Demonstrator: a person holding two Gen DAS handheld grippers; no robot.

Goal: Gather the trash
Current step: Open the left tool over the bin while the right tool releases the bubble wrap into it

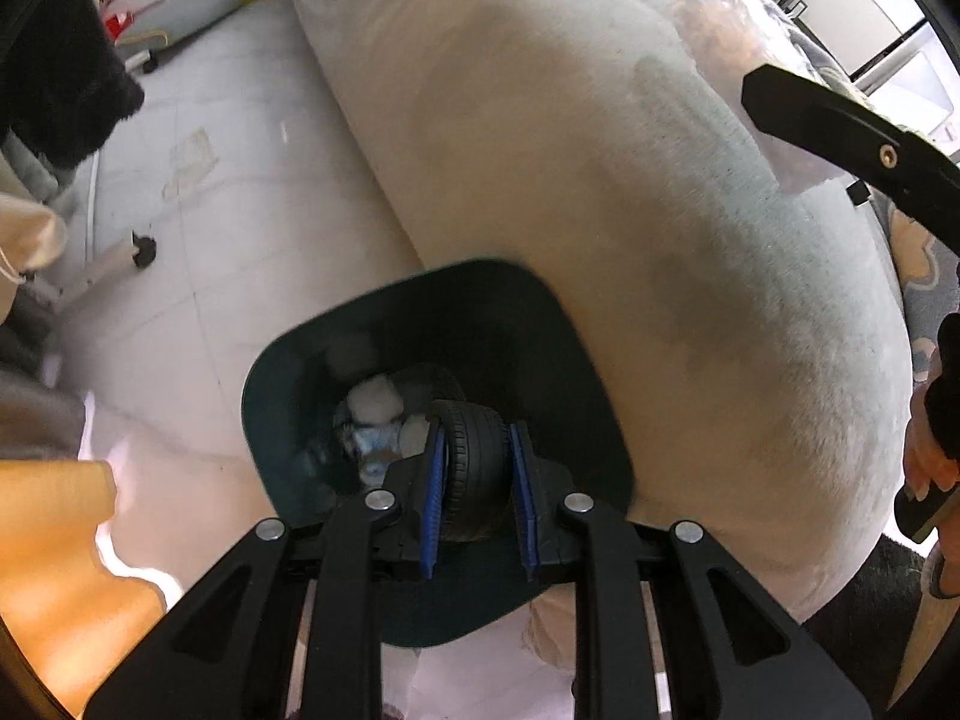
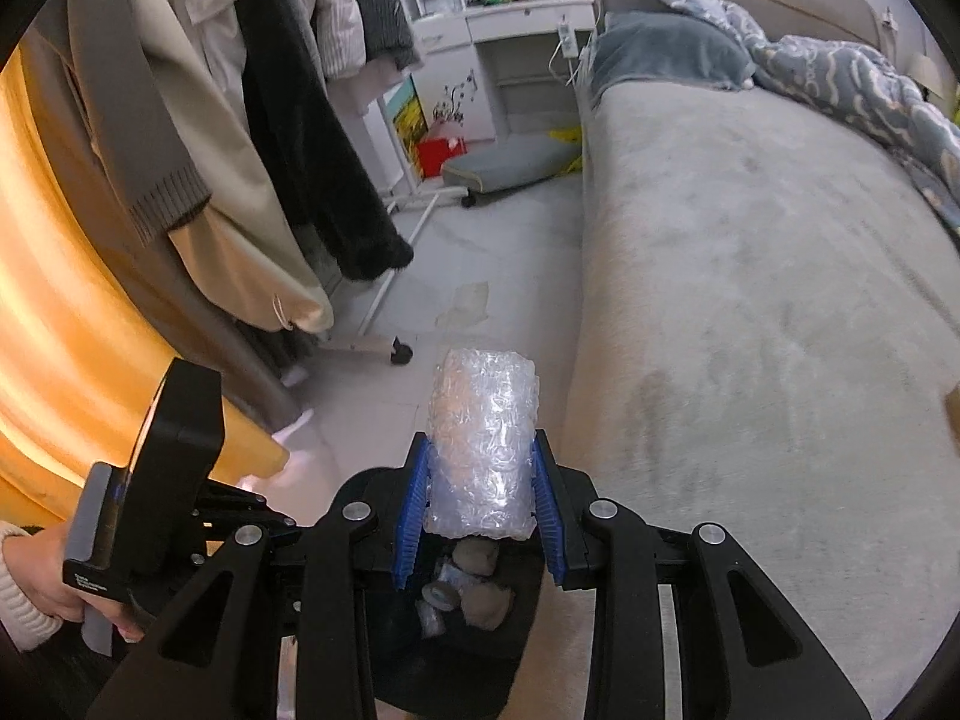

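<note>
My left gripper (image 1: 478, 483) is shut on a small black toy tyre (image 1: 474, 462) and holds it over the open mouth of a dark green trash bin (image 1: 288, 408) on the floor beside the bed. Crumpled white and blue trash (image 1: 375, 414) lies inside the bin. My right gripper (image 2: 480, 498) is shut on a roll of clear bubble wrap (image 2: 483, 438) and holds it just above the same bin (image 2: 522, 618), where grey wads of trash (image 2: 477, 558) show below. The right gripper's body (image 1: 840, 132) with the bubble wrap (image 1: 720, 24) also shows in the left wrist view.
A grey bed (image 2: 750, 300) runs along the right, with a blue patterned quilt (image 2: 870, 78). A clothes rack with hanging coats (image 2: 288, 138) and its wheeled foot (image 2: 399, 351) stands left. An orange curtain (image 2: 54, 330), a white desk (image 2: 516, 30) and a grey cushion (image 2: 510, 165) lie beyond on the tiled floor.
</note>
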